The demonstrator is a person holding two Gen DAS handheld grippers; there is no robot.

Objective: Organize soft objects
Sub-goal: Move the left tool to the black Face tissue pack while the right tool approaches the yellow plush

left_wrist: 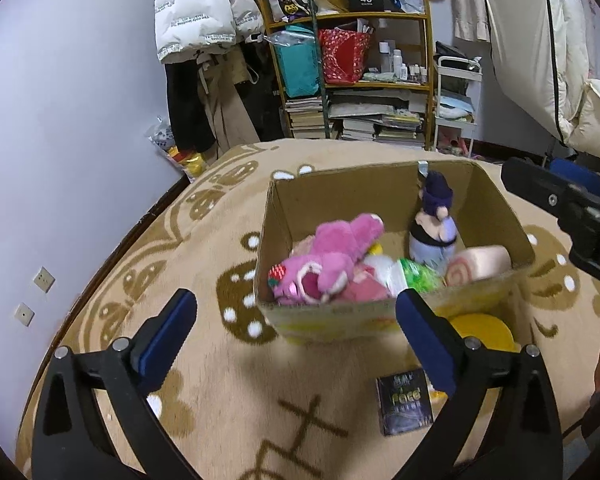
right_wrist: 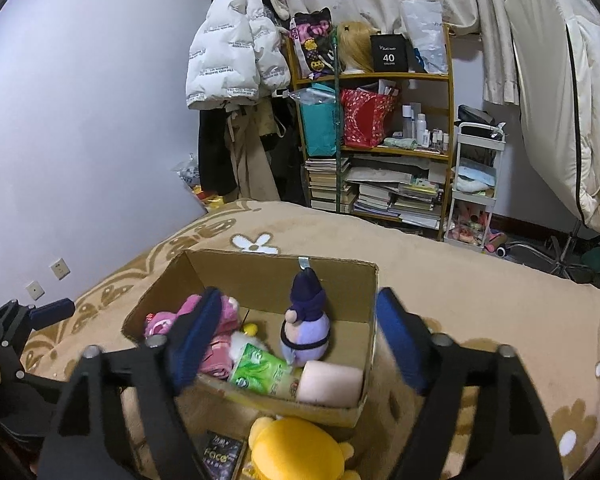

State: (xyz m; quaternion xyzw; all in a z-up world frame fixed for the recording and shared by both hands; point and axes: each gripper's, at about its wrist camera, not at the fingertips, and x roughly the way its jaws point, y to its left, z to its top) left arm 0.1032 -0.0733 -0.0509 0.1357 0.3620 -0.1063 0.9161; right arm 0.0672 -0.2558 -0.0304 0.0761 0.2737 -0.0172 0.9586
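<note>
A cardboard box (left_wrist: 496, 204) (right_wrist: 260, 276) stands on a tan patterned blanket. Inside lie a pink plush bear (left_wrist: 332, 260) (right_wrist: 172, 320), a purple-hatted plush doll (left_wrist: 434, 224) (right_wrist: 306, 328) standing upright, a green packet (left_wrist: 418, 274) (right_wrist: 260, 368) and a pink roll-cake cushion (left_wrist: 476, 266) (right_wrist: 332, 384). A yellow plush (right_wrist: 296, 448) (left_wrist: 484, 330) lies on the blanket in front of the box. My left gripper (left_wrist: 296, 320) is open before the box's near wall, nothing between its pads. My right gripper (right_wrist: 296, 340) is open above the box's near edge, also with nothing in it.
A small dark packet (left_wrist: 404, 400) (right_wrist: 220, 456) lies on the blanket near the yellow plush. Behind the bed stand a bamboo shelf (right_wrist: 380, 140) with books and bags, hanging coats (right_wrist: 236, 48) and a white cart (right_wrist: 476, 184). The wall (left_wrist: 60, 120) runs along the left.
</note>
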